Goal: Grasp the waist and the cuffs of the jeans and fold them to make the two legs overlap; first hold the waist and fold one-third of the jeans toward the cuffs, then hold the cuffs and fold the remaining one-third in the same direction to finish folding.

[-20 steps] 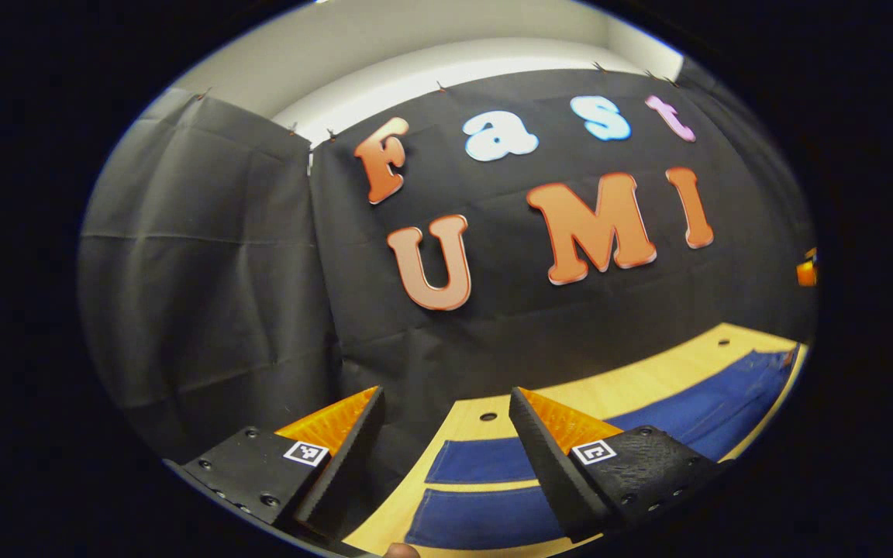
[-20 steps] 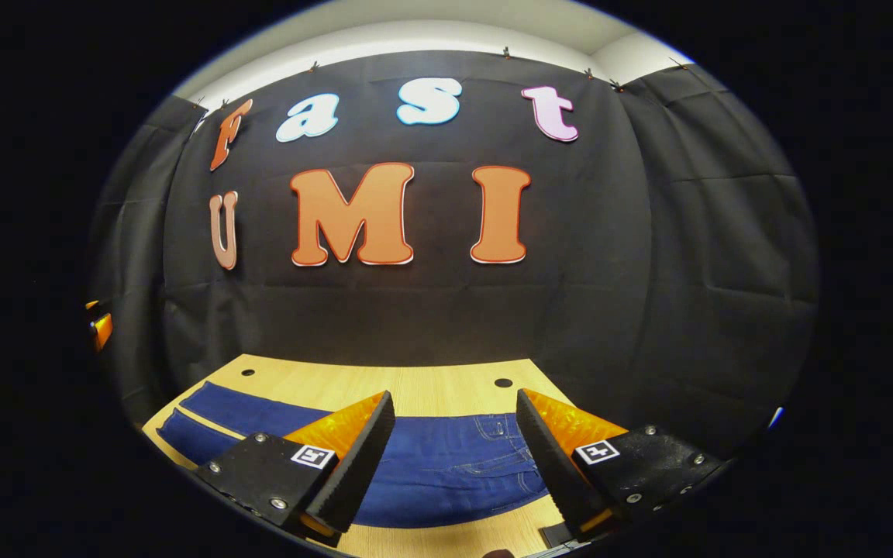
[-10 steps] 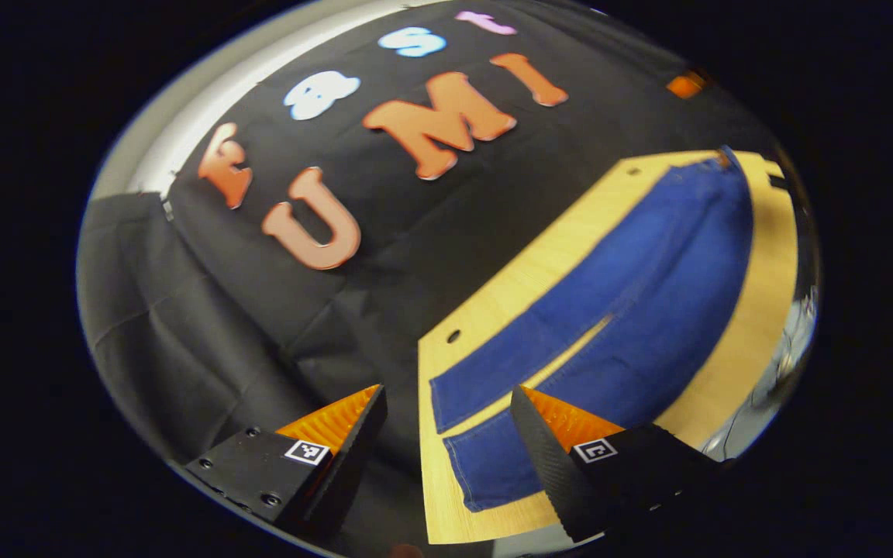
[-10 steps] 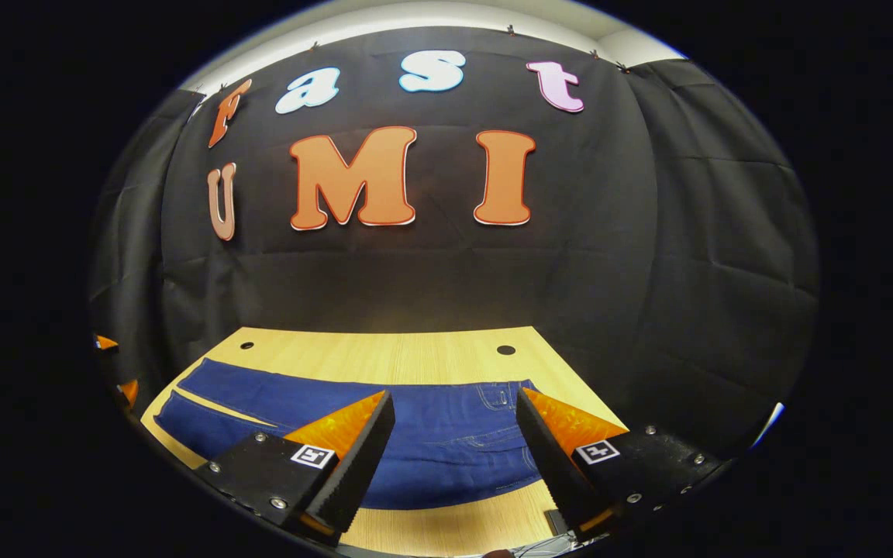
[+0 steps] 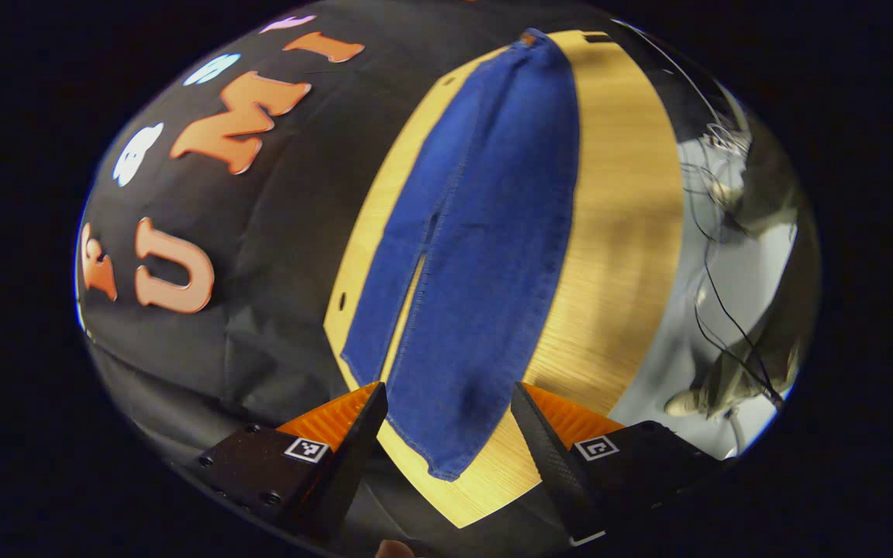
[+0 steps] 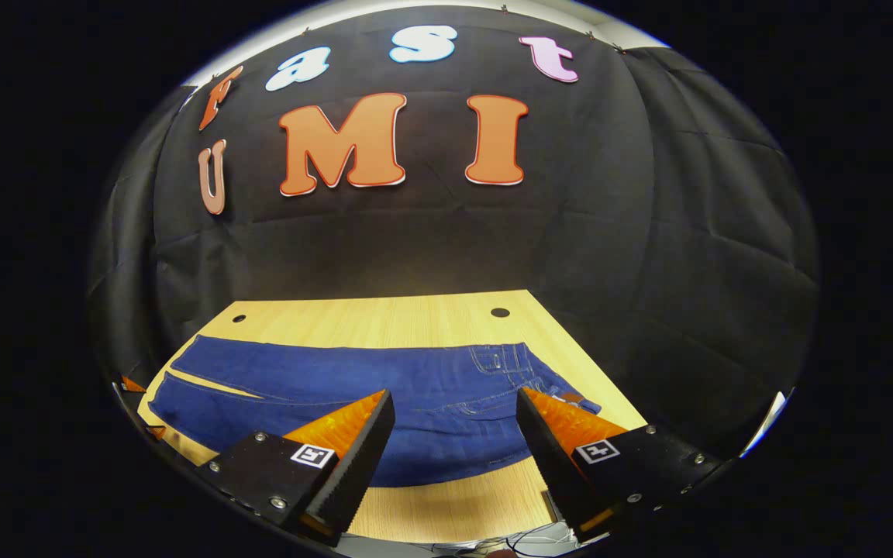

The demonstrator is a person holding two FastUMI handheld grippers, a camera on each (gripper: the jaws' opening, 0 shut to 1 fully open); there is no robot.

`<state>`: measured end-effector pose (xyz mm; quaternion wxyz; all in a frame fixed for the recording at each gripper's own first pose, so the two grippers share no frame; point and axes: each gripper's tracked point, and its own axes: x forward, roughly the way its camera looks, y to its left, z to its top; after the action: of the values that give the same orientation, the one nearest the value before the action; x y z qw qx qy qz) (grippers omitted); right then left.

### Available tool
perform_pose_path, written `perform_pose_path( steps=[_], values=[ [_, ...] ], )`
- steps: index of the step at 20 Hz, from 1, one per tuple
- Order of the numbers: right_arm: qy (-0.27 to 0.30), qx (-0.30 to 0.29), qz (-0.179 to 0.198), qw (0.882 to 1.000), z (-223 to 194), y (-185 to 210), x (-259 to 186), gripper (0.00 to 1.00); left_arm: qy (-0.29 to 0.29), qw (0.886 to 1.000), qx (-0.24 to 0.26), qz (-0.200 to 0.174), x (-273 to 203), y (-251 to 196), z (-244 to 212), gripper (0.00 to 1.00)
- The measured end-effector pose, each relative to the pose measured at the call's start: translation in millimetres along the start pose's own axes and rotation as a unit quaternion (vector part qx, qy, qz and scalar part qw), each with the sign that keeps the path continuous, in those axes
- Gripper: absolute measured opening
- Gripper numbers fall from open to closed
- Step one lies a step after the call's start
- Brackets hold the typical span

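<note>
First leg-overlap fold not begun: jeans (image 5: pixel 485 256) flat on surface (image 5: pixel 617 194), left gripper (image 5: pixel 446 434) wide over cuffs, right gripper (image 6: pixel 454 434) wide near waist; next, grasp both

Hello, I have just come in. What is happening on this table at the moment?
A person holds a two-finger tool in each hand above a pair of blue jeans that lie flat and unfolded on a wooden table. The left tool is open over the cuff of one leg. The right tool is open over the waist end. Neither one touches the cloth, so no fold is made yet.
</note>
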<state>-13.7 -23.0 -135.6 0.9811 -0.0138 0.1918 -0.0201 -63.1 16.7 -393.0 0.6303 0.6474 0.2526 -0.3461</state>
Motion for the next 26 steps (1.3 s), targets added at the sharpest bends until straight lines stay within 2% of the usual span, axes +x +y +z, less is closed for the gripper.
perform_pose_path(
  steps=[4,10,11,17,18,20,21,22,24,25,26],
  values=[
    [0.013,0.004,-0.005,1.0,-11,-7,1,0.97,0.027,0.999,0.02,-0.032,18,-9,-8,0.99],
    [0.019,0.021,-0.001,1.0,-8,-6,9,0.97,0.037,0.998,0.037,-0.032,37,-6,-10,0.99],
    [0.018,0.023,0.0,1.0,-5,-4,10,0.97,0.035,0.998,0.038,-0.032,41,-4,-9,0.96],
    [0.026,0.013,0.01,1.0,-8,10,13,0.97,0.032,0.997,0.068,0.005,83,26,5,0.94],
    [0.026,0.011,0.012,1.0,-8,13,12,0.97,0.027,0.997,0.072,0.008,88,29,5,0.91],
    [0.029,0.011,0.015,0.999,-8,15,15,0.97,0.024,0.997,0.07,0.007,102,30,4,0.82],
    [0.028,0.01,0.016,0.999,-8,16,15,0.97,0.024,0.997,0.069,-0.003,109,25,5,0.66],
    [0.026,0.006,0.016,1.0,-7,18,16,0.97,0.025,0.998,0.061,-0.008,112,21,1,0.6],
    [0.024,-0.012,0.012,1.0,-7,17,17,0.97,0.03,0.997,0.071,0.009,114,18,2,0.21],
    [0.021,-0.026,0.007,0.999,-7,14,16,0.97,0.037,0.995,0.089,0.017,109,16,5,0.12],
    [0.015,-0.043,0.003,0.999,-5,11,16,0.97,0.032,0.995,0.095,0.016,120,14,2,0.12]
  ],
)
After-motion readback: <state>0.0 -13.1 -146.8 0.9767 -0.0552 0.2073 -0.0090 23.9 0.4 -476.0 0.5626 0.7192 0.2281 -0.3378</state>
